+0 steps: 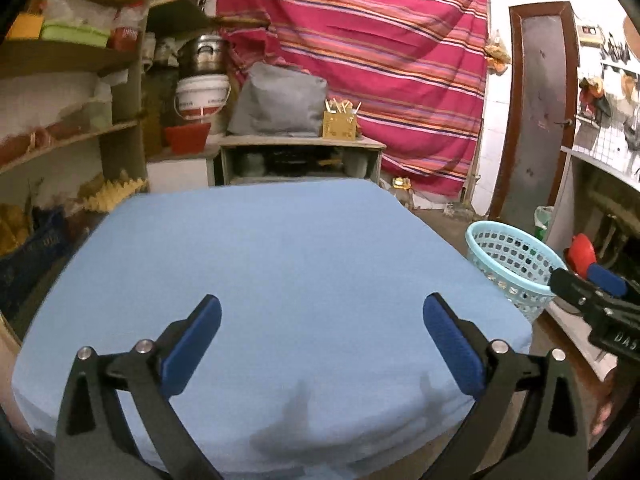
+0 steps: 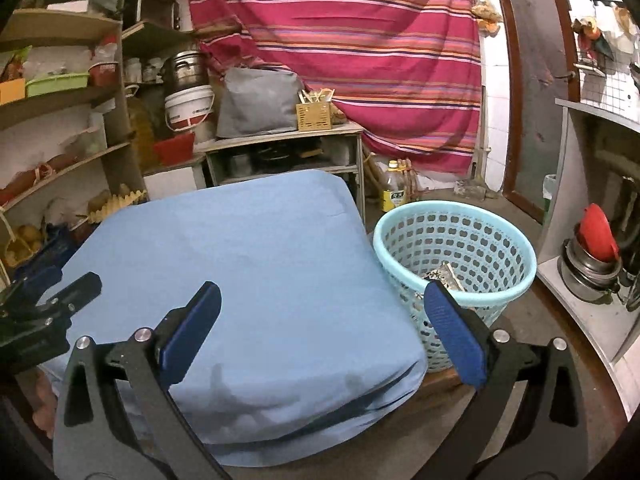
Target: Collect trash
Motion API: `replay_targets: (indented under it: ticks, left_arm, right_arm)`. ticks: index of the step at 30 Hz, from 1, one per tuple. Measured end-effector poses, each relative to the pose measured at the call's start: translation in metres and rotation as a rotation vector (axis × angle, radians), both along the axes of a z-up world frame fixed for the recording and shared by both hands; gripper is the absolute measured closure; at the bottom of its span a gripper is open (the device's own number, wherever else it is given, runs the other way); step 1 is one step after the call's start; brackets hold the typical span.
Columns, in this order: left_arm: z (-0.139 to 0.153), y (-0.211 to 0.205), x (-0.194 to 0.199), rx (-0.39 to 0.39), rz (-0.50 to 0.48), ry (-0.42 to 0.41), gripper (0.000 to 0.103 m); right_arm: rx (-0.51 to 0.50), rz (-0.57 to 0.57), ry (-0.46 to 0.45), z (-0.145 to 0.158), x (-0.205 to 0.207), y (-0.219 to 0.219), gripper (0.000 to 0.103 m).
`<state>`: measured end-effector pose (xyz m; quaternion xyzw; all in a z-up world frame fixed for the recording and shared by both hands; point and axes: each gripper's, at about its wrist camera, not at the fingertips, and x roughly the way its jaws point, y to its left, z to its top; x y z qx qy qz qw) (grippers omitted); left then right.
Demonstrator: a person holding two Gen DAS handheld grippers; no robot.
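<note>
The left gripper (image 1: 322,344) has its fingers wide apart, with nothing between them, above the blue tabletop (image 1: 280,264). The right gripper (image 2: 322,334) is wide apart and empty too. By its right finger stands the basket (image 2: 516,284), with shiny trash (image 2: 446,274) inside.

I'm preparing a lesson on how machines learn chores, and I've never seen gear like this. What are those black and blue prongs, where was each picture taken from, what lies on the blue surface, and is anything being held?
No robot here: a person holds a two-finger gripper in each hand, and each gripper carries a wide-angle camera looking along its fingers. One picture comes from the left gripper, the other from the right gripper. The blue parts are the finger pads. Both grippers stand open and hold nothing. Below them is a table under a blue cloth, with nothing lying on it that I can see. Beside it stands a light blue basket with some crumpled wrappers inside, so the trash seems already collected.
</note>
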<state>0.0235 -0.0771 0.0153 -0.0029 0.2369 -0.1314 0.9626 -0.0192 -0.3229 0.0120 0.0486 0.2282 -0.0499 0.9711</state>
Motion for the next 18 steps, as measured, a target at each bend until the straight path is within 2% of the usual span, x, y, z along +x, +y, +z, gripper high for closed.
replay_targets:
  ticks: [5,14,18]
  left_arm:
    - [-0.004,0.000,-0.006,0.016,0.013,0.004,0.004]
    - [-0.015,-0.004,-0.012,0.055,0.037,0.005,0.004]
    - [-0.016,-0.003,-0.011,0.063,0.054,-0.009,0.004]
  right_arm:
    - [0.028,0.008,0.010,-0.006,-0.003,0.009,0.004]
    - [-0.048,-0.011,0.009,-0.014,-0.006,0.024,0.004]
    - [-0.111,-0.031,-0.031,-0.008,-0.011,0.033,0.004]
